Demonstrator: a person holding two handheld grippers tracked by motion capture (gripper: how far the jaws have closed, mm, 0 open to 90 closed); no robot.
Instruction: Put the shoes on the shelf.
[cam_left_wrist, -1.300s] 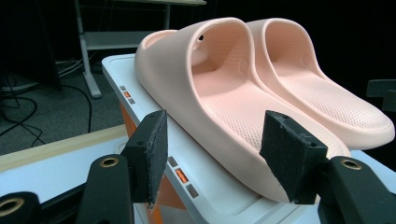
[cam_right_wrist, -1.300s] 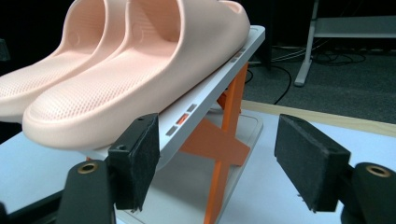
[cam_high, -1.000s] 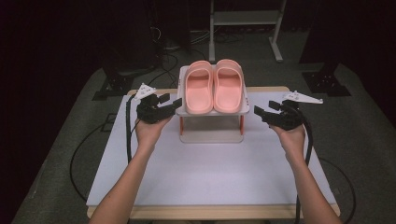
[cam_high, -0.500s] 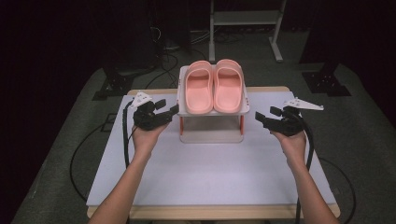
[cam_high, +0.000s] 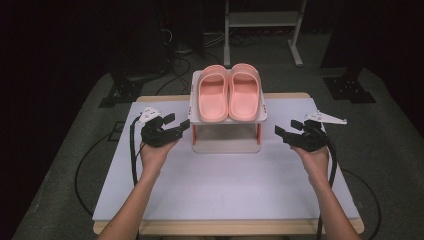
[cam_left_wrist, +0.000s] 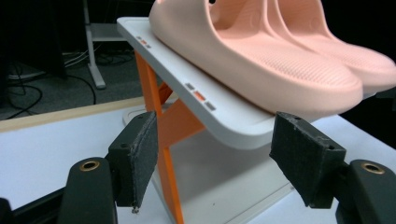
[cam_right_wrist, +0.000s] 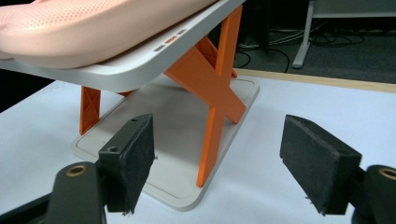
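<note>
- The left gripper (cam_high: 176, 131) hovers just left of the rack (cam_high: 227, 145), fingers wide apart and holding nothing.
- The pink slippers (cam_high: 229, 92) lie side by side on the rack's top shelf, mid-tabletop (cam_high: 220, 185).
- The right gripper (cam_high: 286, 133) sits right of the rack, fingers spread and empty.
- The gripper views reveal orange cross-braces (cam_right_wrist: 210, 88) under the shelf.

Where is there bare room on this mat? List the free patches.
Broad bare white mat between the forearms, from the rack to the near edge. Crowded: rack's top shelf holds both slippers; left gripper and right gripper flank it.
</note>
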